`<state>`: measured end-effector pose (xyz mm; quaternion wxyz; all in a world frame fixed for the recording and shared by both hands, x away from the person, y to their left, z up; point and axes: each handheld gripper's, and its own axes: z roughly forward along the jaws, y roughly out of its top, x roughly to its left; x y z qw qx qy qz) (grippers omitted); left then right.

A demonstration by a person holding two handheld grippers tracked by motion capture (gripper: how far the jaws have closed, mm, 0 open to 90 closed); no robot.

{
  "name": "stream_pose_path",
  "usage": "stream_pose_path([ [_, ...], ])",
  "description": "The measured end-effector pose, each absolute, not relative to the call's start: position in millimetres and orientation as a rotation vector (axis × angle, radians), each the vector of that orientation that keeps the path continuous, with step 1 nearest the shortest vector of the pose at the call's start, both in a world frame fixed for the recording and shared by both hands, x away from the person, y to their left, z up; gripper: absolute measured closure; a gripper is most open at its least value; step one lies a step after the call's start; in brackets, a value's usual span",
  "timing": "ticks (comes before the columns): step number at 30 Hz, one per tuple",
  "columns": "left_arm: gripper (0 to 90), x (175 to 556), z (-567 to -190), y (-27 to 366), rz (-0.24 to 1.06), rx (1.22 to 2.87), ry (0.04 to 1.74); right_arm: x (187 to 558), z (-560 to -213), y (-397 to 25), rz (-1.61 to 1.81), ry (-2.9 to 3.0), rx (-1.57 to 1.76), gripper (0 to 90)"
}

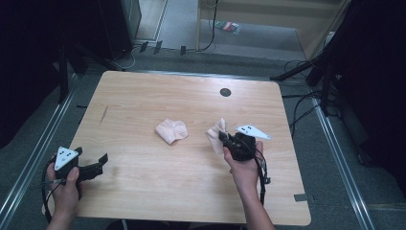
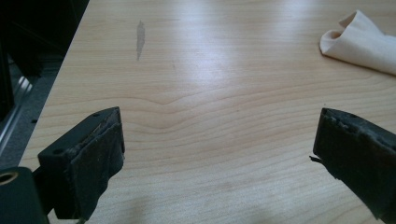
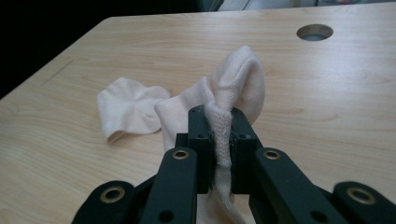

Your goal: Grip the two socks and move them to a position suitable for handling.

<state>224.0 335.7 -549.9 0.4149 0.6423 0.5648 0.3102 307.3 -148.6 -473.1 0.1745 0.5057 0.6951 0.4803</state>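
The right claw (image 1: 223, 136) is closed tight on a pale sock (image 1: 216, 132), which it holds at the right of the table's (image 1: 143, 96) middle. In the right gripper view the jaws press together on a ribbed fold of this sock (image 3: 233, 88); the rest of the cloth bunches up above the jaws, and a thin strip hangs down between the arms of the claw. From above I cannot tell if the lower part of the sock touches the wood.

A second sock (image 1: 171, 131) lies crumpled on the table, at about 9 o'clock from the held one and near it, not touching it. In the right gripper view it (image 3: 128, 109) sits at about 10 o'clock from the jaws. In the left gripper view it (image 2: 362, 44) shows at 2 o'clock, far from the jaws.

The left claw (image 1: 103, 160) is wide open and holds nothing. It is near the table's left front corner, at about 8 o'clock from the middle, well apart from both socks. Between its two jaws there is bare wood. A small dark streak (image 2: 139, 38) marks the table at about 11 o'clock from it.

A round hole (image 1: 225, 92) is in the table at 12 o'clock from the held sock.
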Motion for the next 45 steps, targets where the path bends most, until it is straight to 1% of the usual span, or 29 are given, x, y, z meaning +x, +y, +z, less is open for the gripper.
stream_pose_path([
  [8, 1.9, 219.6, -544.8, 333.2, 0.810, 1.615, 1.415, 273.0, -465.3, -137.4, 1.403, 1.993, 1.404, 83.6],
  [14, 1.9, 218.4, -536.9, 326.7, 0.785, 1.588, 1.411, 259.7, -469.1, -128.3, 1.417, 2.009, 1.390, 83.6],
  [19, 1.9, 217.2, -523.6, 304.3, 0.759, 1.578, 1.385, 253.8, -478.6, -120.8, 1.413, 2.032, 1.399, 83.6],
  [20, 1.9, 217.2, -519.9, 292.8, 0.744, 1.588, 1.362, 252.4, -481.6, -118.0, 1.413, 2.042, 1.409, 83.6],
  [21, 1.9, 217.2, -519.9, 292.8, 0.744, 1.588, 1.362, 251.8, -482.7, -116.6, 1.412, 2.046, 1.407, 83.6],
  [24, 1.9, 217.6, -514.9, 272.1, 0.729, 1.623, 1.304, 250.6, -485.2, -112.6, 1.412, 2.059, 1.395, 83.6],
  [27, 1.9, 218.3, -512.2, 260.9, 0.717, 1.629, 1.280, 249.1, -486.9, -110.0, 1.414, 2.063, 1.397, 83.6],
  [37, 1.9, 220.7, -506.7, 229.5, 0.663, 1.631, 1.223, 246.5, -499.7, -97.9, 1.405, 2.081, 1.419, 83.5],
  [41, 1.9, 220.5, -508.0, 205.5, 0.629, 1.659, 1.175, 244.9, -504.9, -90.8, 1.400, 2.096, 1.416, 83.5],
  [45, 1.9, 220.4, -510.6, 191.4, 0.600, 1.671, 1.150, 244.2, -511.0, -85.6, 1.389, 2.110, 1.426, 83.4],
])
